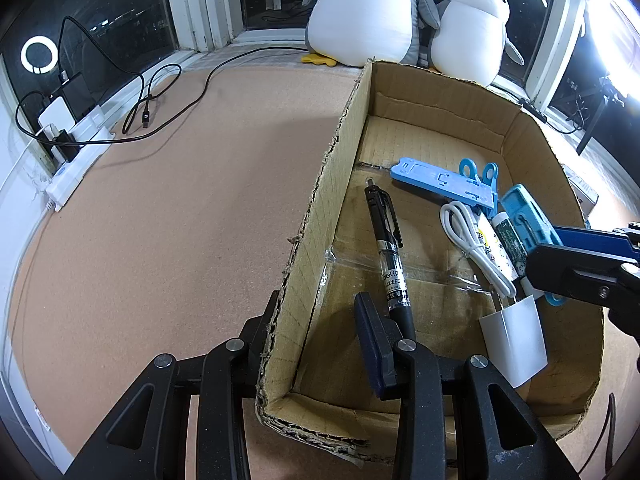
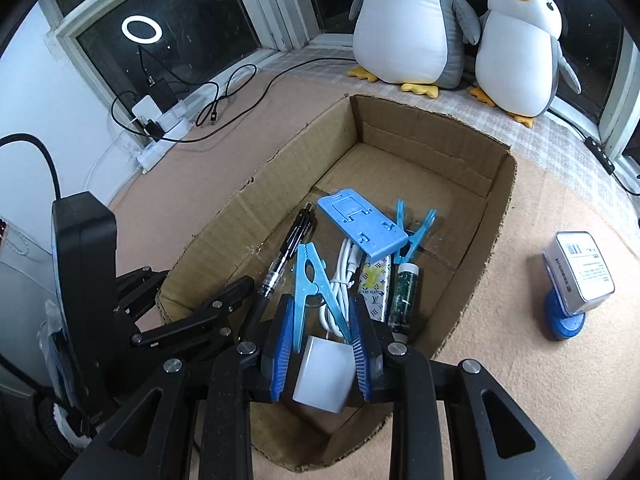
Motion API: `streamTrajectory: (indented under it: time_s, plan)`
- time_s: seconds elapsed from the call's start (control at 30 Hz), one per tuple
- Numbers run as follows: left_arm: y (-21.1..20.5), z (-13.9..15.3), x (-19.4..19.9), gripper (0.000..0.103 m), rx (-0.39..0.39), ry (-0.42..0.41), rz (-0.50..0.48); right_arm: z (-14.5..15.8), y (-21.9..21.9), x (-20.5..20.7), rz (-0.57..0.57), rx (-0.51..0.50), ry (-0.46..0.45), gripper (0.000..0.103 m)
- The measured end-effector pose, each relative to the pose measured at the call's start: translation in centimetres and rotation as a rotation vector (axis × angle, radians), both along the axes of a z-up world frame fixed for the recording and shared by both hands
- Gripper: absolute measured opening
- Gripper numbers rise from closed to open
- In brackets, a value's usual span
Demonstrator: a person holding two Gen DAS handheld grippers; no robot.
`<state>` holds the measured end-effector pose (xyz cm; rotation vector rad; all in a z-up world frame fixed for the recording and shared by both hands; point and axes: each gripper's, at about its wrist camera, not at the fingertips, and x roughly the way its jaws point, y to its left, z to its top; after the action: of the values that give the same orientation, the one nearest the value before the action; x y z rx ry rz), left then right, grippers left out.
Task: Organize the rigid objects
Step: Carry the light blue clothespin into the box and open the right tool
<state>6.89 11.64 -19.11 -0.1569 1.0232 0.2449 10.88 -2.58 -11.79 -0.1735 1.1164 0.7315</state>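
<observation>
Right gripper clenched on a blue clothes peg, over the cardboard box. Left gripper spread wide across the box's wall at nine o'clock, grasping nothing. Black pen inside, beside white cable.

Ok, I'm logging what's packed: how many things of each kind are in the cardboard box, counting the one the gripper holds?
Blue clips: 2, one in the right gripper
Blue phone stand: 1
Black pen: 1
White charger with cable: 1
Small tubes: 2
Total: 7
</observation>
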Motion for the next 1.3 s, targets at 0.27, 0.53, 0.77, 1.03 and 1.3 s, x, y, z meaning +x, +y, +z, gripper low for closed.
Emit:
streamTrajectory:
  time_s: [0.27, 0.53, 0.77, 1.03, 1.3]
  plan:
    - [0.0, 0.0, 0.0, 0.037, 0.000, 0.000, -0.001, -0.5, 0.2, 0.5, -0.001, 0.005, 0.016, 0.025]
    - [0.0, 0.0, 0.0, 0.037, 0.001, 0.000, 0.000, -0.4, 0.0, 0.8, -0.007, 0.008, 0.003, 0.036]
    - [0.0, 0.0, 0.0, 0.037, 0.002, 0.000, -0.001, 0.5, -1.0, 0.9, -0.028, 0.035, -0.012, 0.049]
    - [0.0, 0.0, 0.0, 0.037, 0.005, -0.001, 0.000, 1.4, -3.6, 1.5, -0.059, 0.037, -0.029, 0.056]
    - [-0.1, -0.1, -0.1, 0.037, 0.006, -0.001, 0.000, 2.9, -9.6, 4.0, -0.162, 0.052, -0.054, 0.063]
